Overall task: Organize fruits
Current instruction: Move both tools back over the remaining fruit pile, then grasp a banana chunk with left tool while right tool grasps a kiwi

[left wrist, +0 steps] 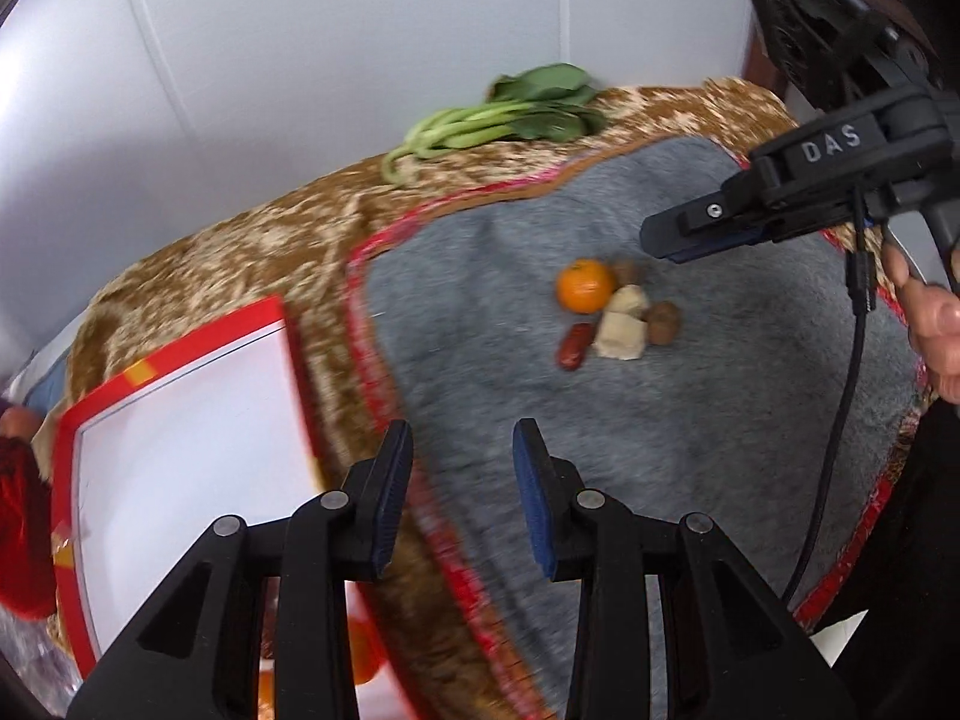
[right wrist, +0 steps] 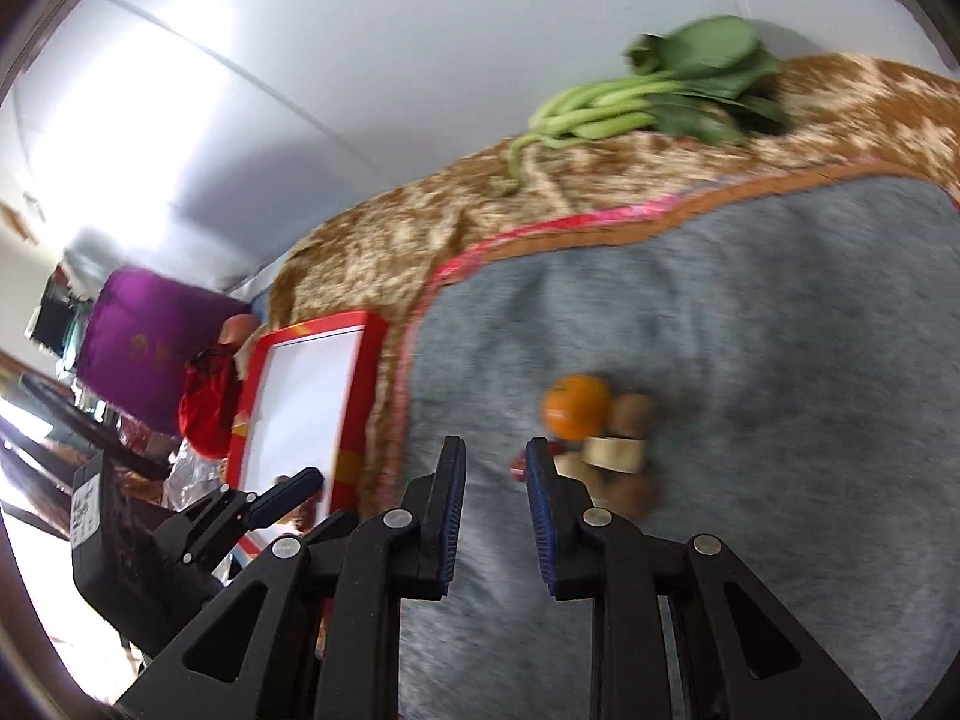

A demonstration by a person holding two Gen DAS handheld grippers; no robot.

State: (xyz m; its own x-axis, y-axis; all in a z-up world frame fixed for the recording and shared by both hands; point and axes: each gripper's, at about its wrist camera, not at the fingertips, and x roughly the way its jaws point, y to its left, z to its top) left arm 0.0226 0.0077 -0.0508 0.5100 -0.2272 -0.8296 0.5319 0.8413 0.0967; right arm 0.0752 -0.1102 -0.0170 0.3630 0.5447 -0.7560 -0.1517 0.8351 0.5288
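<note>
A small heap lies on the grey mat [left wrist: 660, 450]: a mandarin [left wrist: 585, 293], two brown round fruits [left wrist: 663, 322], beige ginger pieces [left wrist: 624, 324] and a red date [left wrist: 575, 346]. My left gripper [left wrist: 462, 426] hovers open and empty over the mat's left border, short of the heap. My right gripper [right wrist: 495, 444] has its jaws a narrow gap apart with nothing between them, just in front of the mandarin [right wrist: 576, 407]; in the left wrist view the right gripper [left wrist: 660, 240] hangs to the right of the heap. A white tray with a red rim [left wrist: 180, 348] sits at the left, with an orange fruit [left wrist: 363, 654] partly hidden under my left fingers.
A bunch of bok choy [left wrist: 510, 114] lies on the brown patterned cloth [left wrist: 240, 252] at the back, by the white wall. A red bag [right wrist: 207, 408] and a purple box [right wrist: 150, 348] stand past the tray [right wrist: 300, 408]. A person's hand [left wrist: 936, 324] holds the right gripper.
</note>
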